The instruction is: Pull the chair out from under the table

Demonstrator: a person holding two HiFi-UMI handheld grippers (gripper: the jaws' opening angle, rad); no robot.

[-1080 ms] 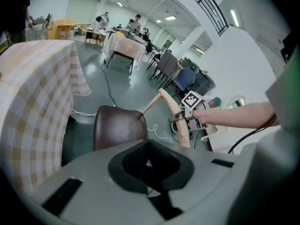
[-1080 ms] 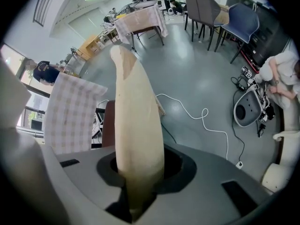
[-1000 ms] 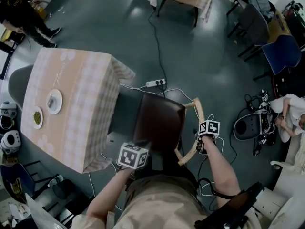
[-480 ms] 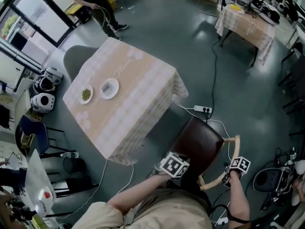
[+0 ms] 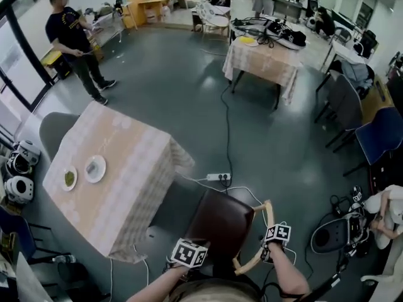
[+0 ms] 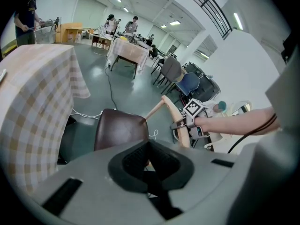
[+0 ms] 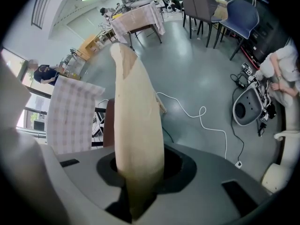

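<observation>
The chair stands just off the near right corner of the checked-cloth table (image 5: 119, 181). Its dark brown seat (image 5: 220, 222) faces the cloth, and its curved pale wooden backrest (image 5: 252, 261) is on my side. My right gripper (image 5: 268, 250) is shut on that backrest; in the right gripper view the rail (image 7: 136, 125) runs up out of the jaws. My left gripper (image 5: 189, 261) hovers at the seat's near left corner. Its dark pads (image 6: 133, 161) sit close together with a sliver of tan between them, unclear what. The left gripper view shows the seat (image 6: 119, 130), the backrest (image 6: 174, 118) and the right gripper (image 6: 187, 125).
Two plates (image 5: 94, 167) lie on the table. A power strip (image 5: 217, 177) and white cables cross the floor beyond the chair. A person (image 5: 79, 43) stands far left; another table (image 5: 264, 58) and chairs (image 5: 378, 137) are at the back right. A black round base (image 5: 330, 238) sits right.
The head view has swung and lifted, so more of the room shows. Both grippers stay at the chair, the right one still gripping the backrest; the left one has shifted slightly.
</observation>
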